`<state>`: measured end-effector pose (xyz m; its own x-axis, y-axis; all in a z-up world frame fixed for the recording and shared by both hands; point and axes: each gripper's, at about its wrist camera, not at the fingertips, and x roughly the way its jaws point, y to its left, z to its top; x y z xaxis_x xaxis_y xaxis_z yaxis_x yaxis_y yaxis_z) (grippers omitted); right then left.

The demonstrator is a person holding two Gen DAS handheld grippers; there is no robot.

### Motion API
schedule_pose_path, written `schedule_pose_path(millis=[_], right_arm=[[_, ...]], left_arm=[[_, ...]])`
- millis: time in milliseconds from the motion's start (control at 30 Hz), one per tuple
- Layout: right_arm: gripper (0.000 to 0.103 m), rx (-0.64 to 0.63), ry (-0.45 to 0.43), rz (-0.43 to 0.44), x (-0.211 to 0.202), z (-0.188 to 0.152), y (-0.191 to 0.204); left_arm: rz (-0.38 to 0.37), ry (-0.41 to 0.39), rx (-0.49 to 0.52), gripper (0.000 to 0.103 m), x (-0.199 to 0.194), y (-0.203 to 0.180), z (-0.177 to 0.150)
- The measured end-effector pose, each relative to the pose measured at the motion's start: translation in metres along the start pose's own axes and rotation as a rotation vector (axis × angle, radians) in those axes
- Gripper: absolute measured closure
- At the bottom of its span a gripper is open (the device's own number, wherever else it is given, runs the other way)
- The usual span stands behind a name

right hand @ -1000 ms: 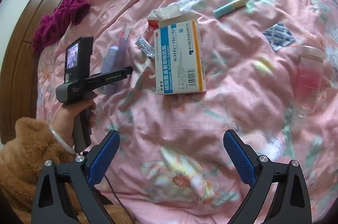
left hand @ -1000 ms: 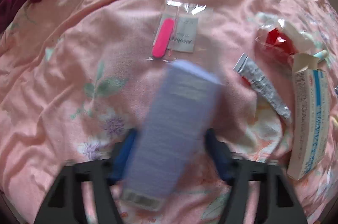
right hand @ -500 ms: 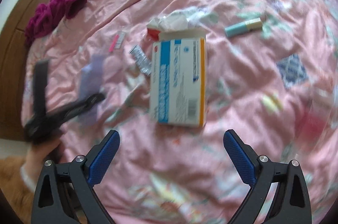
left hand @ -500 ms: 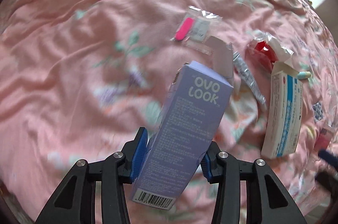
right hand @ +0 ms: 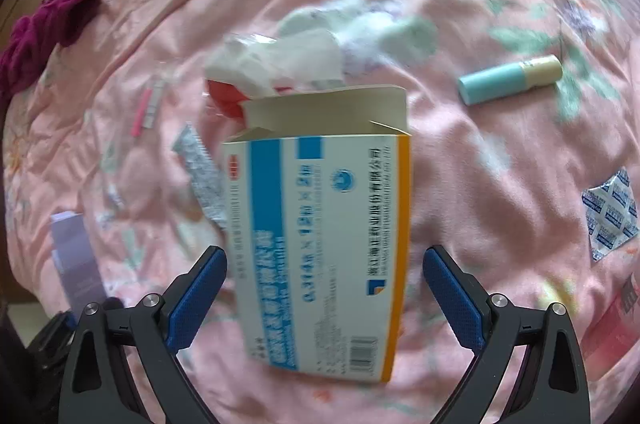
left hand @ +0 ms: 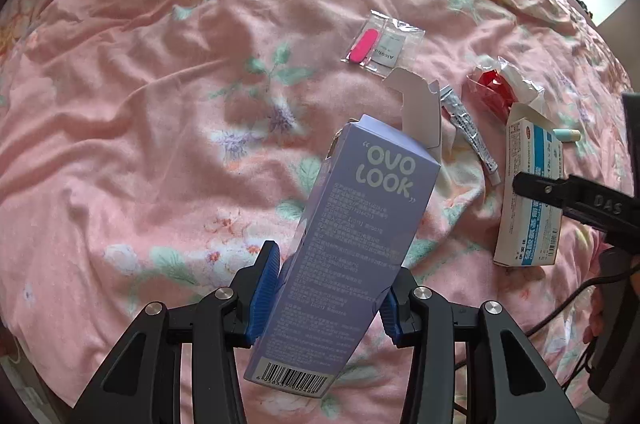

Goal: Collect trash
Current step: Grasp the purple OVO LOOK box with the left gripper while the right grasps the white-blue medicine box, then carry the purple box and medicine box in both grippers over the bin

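My left gripper (left hand: 326,282) is shut on a lilac "OVO LOOK" carton (left hand: 340,252), held above the pink bedspread with its top flap open. My right gripper (right hand: 324,292) is open, its jaws either side of the near end of a white, blue and orange medicine box (right hand: 324,232) that lies flat with its far flap open. That box also shows in the left wrist view (left hand: 528,192), with the right gripper's finger above it. The lilac carton appears at the left edge of the right wrist view (right hand: 76,260).
On the bedspread lie a clear packet with a pink stick (left hand: 380,44), a silver tube (left hand: 468,128), a red and white wrapper (right hand: 272,72), a teal lip balm (right hand: 508,78), a blister sheet (right hand: 610,216) and a pink bottle (right hand: 612,324). Maroon cloth (right hand: 48,24) lies far left.
My left gripper lifted the lilac carton up off the bed and pulled back. My right gripper moved in closer over the medicine box, jaws still open.
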<state>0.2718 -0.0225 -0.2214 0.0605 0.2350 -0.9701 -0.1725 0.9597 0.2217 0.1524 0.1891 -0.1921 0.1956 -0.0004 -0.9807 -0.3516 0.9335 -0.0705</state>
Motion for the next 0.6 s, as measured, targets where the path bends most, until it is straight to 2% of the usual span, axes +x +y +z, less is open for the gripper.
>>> schedule_pose_path(millis=[100, 233, 267, 300, 600], right_arm=[[0.005, 0.001, 0.025, -0.001, 0.011, 0.000, -0.004], [0.005, -0.055, 0.061, -0.048, 0.026, 0.001, 0.004], [0.013, -0.080, 0.069, -0.068, 0.027, 0.000, 0.006], [0.021, -0.096, 0.057, -0.086, 0.026, 0.000, 0.007], [0.023, -0.146, -0.024, -0.084, -0.019, -0.032, 0.004]], left_arm=[[-0.011, 0.001, -0.003, 0.056, 0.002, 0.000, 0.000], [-0.019, 0.007, -0.001, 0.056, 0.001, 0.001, -0.005], [-0.021, 0.009, 0.000, 0.056, 0.002, 0.000, -0.006], [-0.023, 0.010, 0.002, 0.056, 0.002, -0.002, -0.006], [-0.025, -0.001, 0.020, 0.056, -0.002, -0.009, -0.010]])
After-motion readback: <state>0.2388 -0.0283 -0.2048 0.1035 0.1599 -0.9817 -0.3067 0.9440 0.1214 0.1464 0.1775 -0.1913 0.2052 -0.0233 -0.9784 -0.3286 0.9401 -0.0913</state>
